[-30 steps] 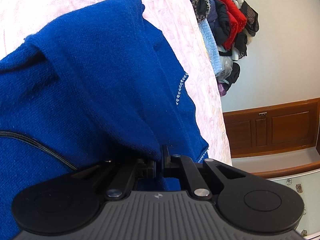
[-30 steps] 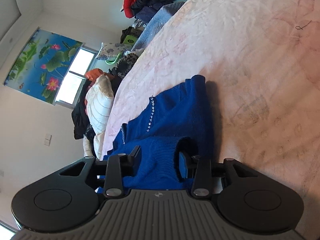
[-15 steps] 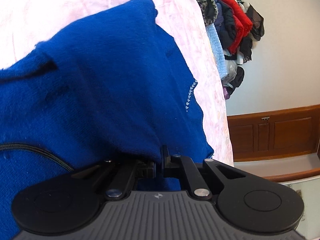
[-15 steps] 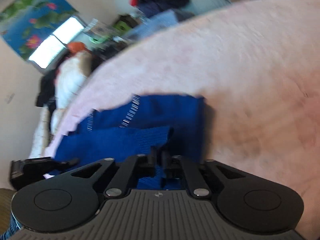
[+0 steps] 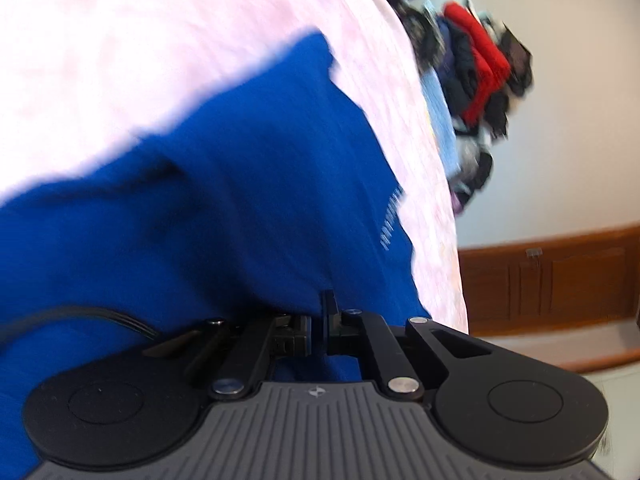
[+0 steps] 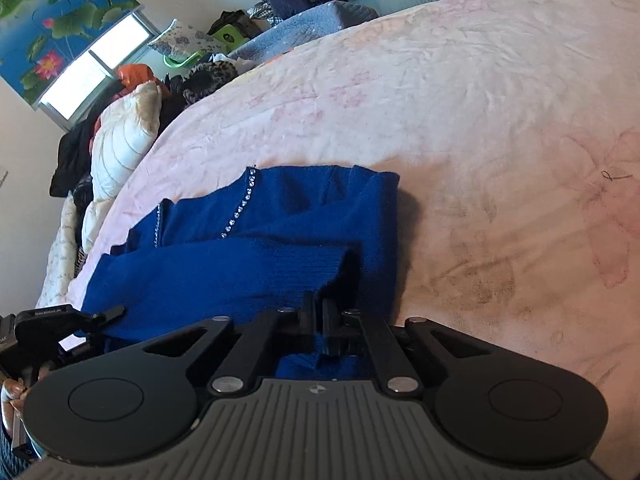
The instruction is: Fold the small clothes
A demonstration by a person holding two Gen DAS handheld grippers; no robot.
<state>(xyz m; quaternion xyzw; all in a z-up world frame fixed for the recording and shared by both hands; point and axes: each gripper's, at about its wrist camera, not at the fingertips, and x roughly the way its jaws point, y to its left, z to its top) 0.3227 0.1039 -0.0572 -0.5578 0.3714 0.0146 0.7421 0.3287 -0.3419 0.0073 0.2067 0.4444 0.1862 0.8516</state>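
1. Left wrist view: the left gripper (image 5: pixel 318 330) has its jaws pinched together on a fold of the royal-blue knitted sweater (image 5: pixel 224 200), which fills the left and middle of this blurred picture and rises from the jaws
2. A thin dark cord (image 5: pixel 100 316) runs across the blue knit at lower left
3. The sweater lies on a pale pink patterned bed cover (image 5: pixel 160 40), which shows above and to the right of it
4. A short line of small pale studs (image 5: pixel 390 224) marks the sweater's right edge
5. Further right stand a heap of red and dark clothes (image 5: pixel 476 80) against the wall and a brown wooden cabinet (image 5: pixel 560 280)
6. Right wrist view: at far left the left gripper (image 6: pixel 102 314) shows as a black arm touching the sweater's left edge
7. The sweater (image 6: pixel 260 240) lies partly folded in layers on the bed cover (image 6: pixel 480 120), with a row of sparkling studs (image 6: pixel 240 210) along one edge
8. The right gripper (image 6: pixel 318 322) has its jaws closed narrow on the ribbed near edge of the sweater
9. Behind, at upper left, are a cream quilted pillow (image 6: pixel 120 140) and a lotus-flower window blind (image 6: pixel 52 12)
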